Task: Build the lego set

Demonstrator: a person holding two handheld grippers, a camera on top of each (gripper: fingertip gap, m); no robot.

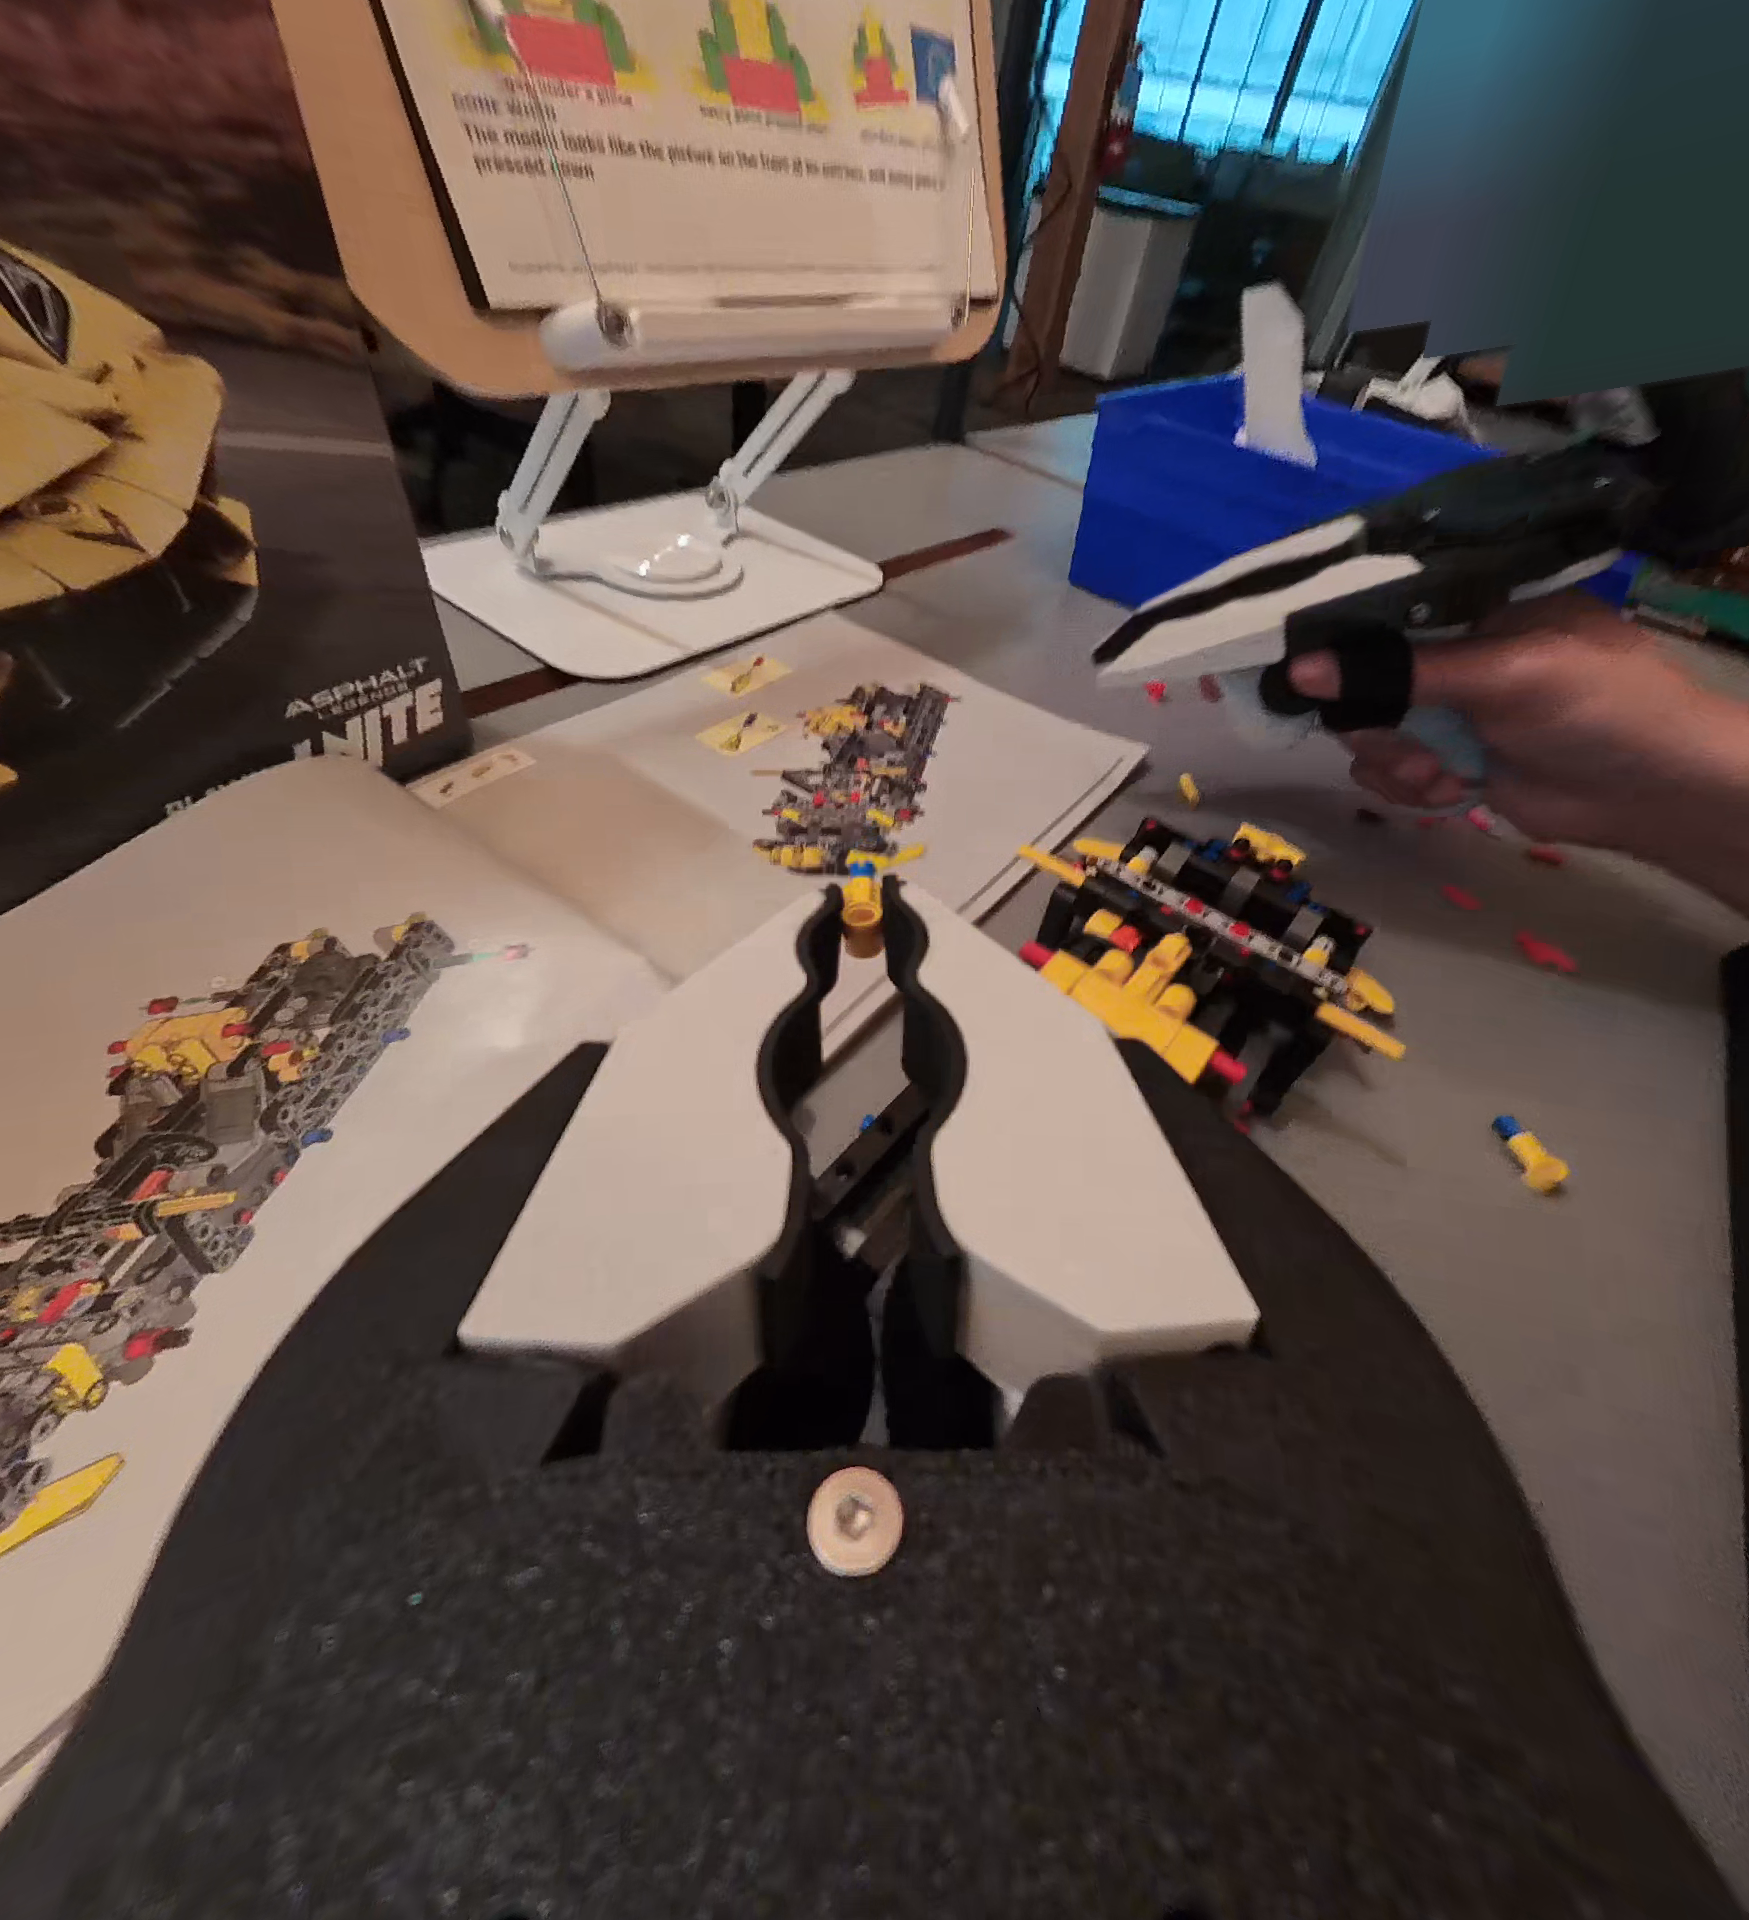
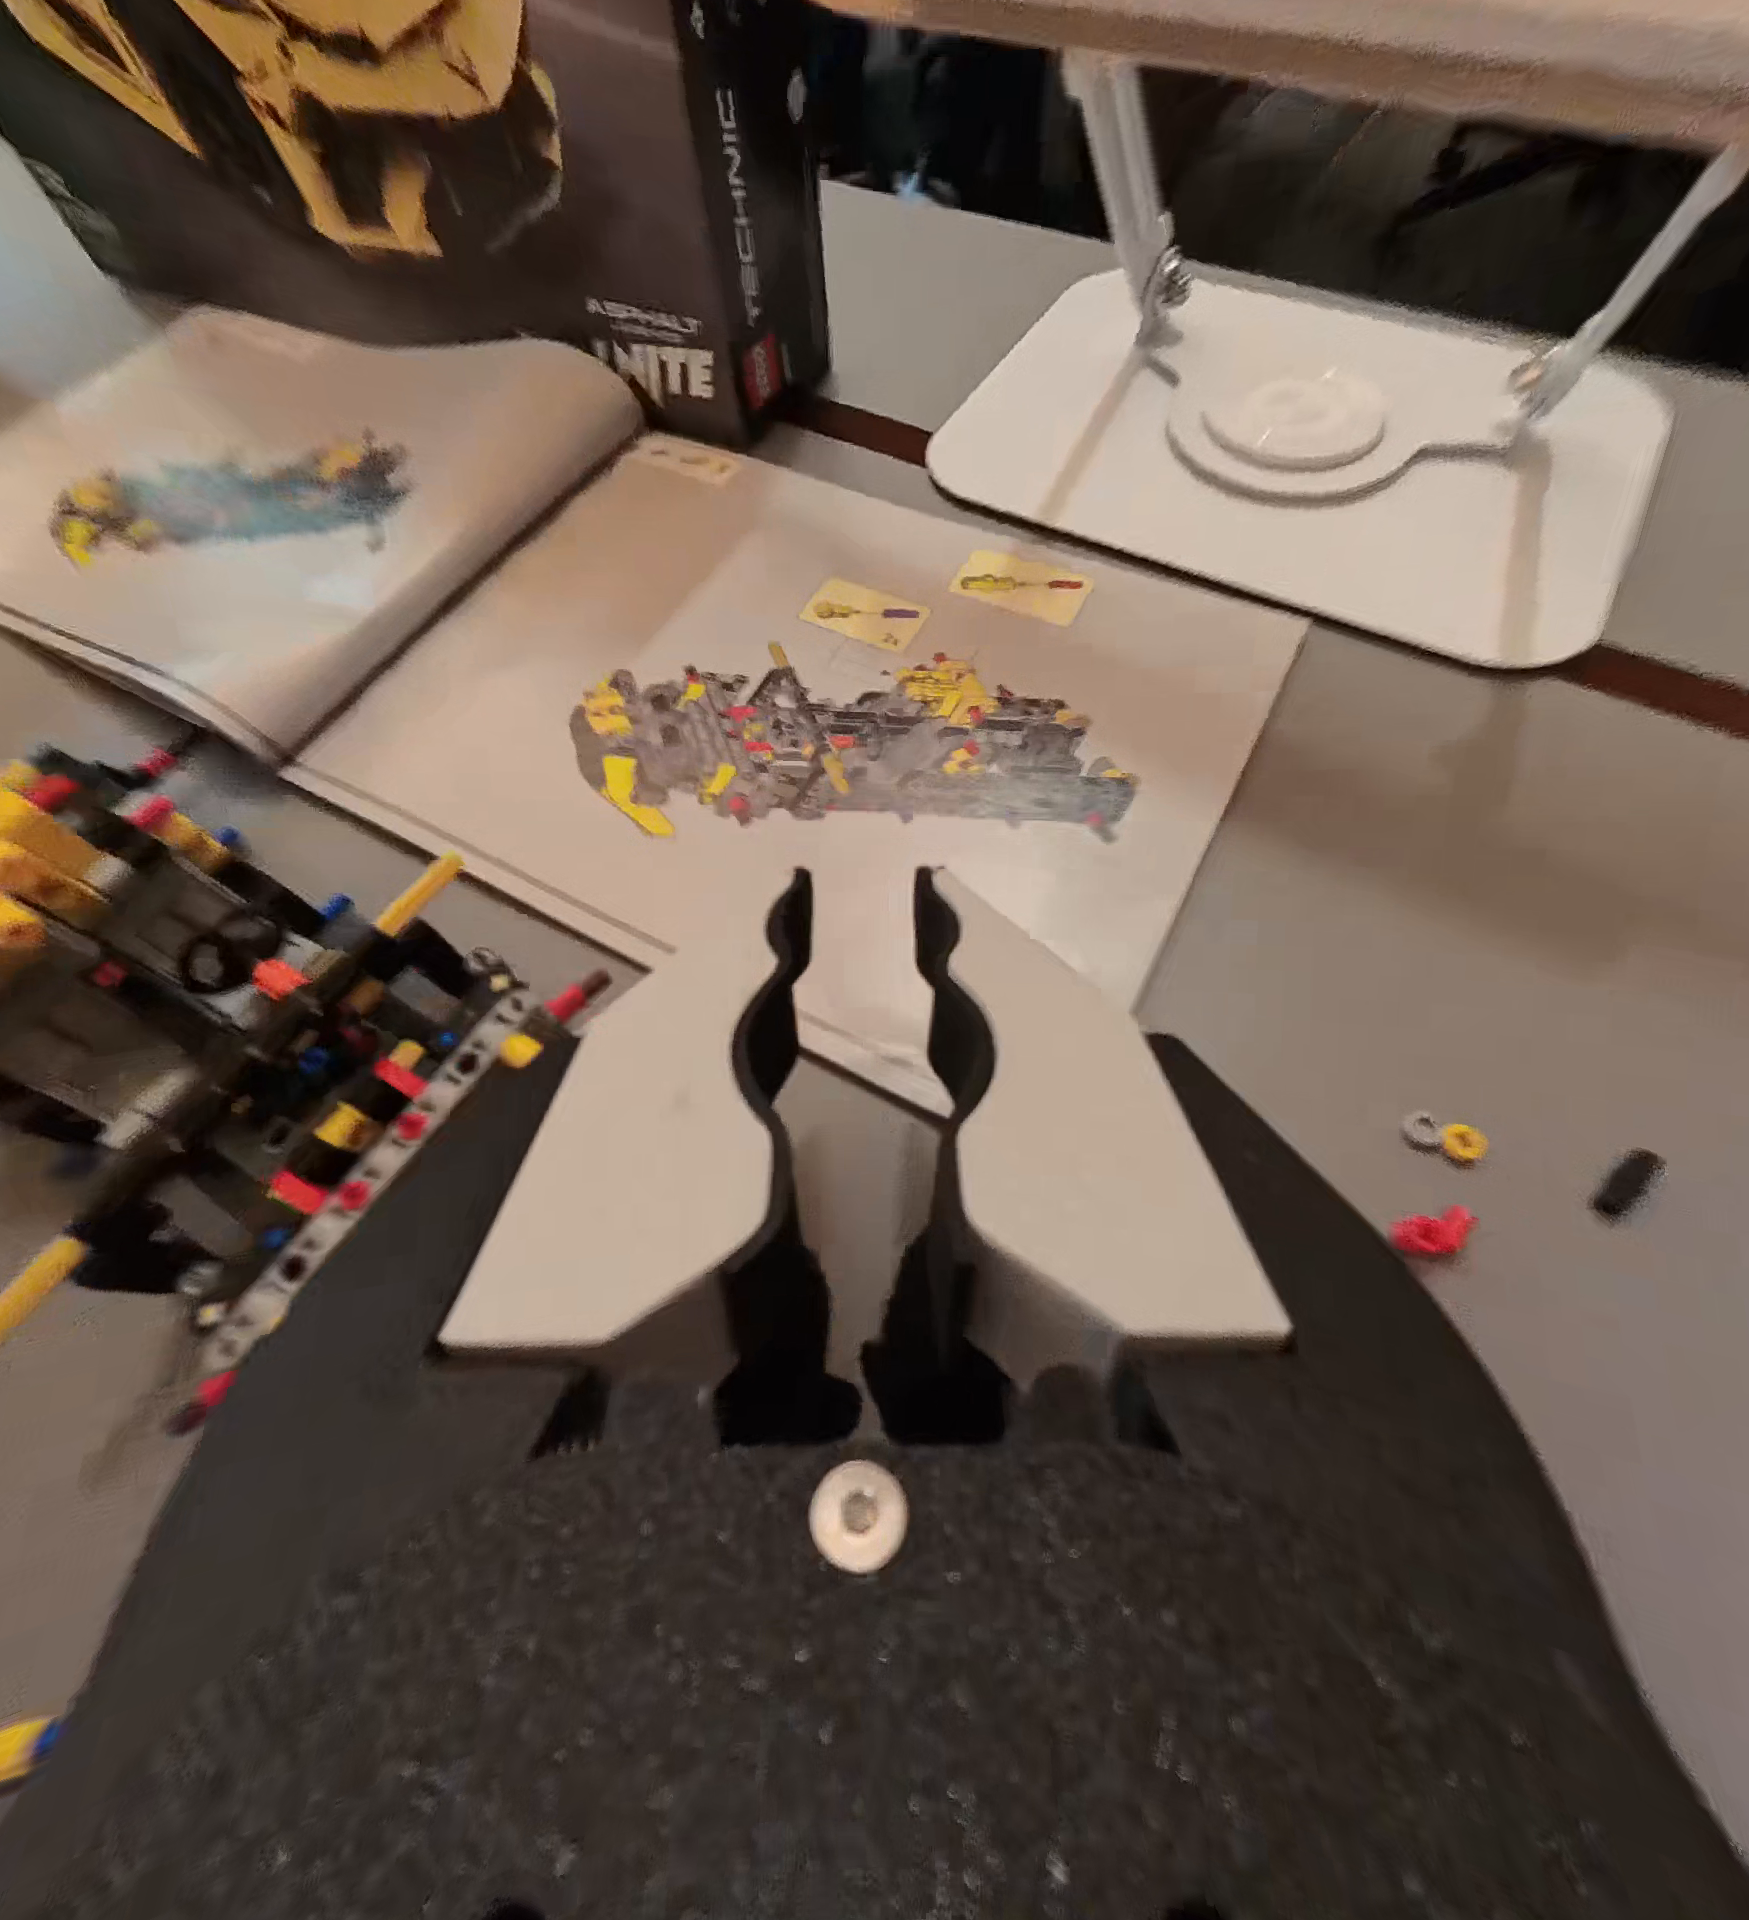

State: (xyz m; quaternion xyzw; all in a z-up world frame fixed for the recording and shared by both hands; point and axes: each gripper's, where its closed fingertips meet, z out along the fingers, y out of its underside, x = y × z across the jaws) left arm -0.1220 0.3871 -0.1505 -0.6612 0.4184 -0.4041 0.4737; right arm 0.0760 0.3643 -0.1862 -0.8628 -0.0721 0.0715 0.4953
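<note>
A small yellow peg (image 1: 862,914) was pinched in the left gripper (image 1: 862,902) above the open booklet (image 1: 558,831), seemingly for checking against its page, while the right gripper (image 2: 857,883) was held open and empty beside the half-built model (image 2: 226,997).

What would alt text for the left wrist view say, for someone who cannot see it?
The left gripper pinches a small yellow piece at its tips, above an open instruction booklet. To its right a half-built yellow-and-black model sits on the table, and a hand holds the right gripper above it.
</note>
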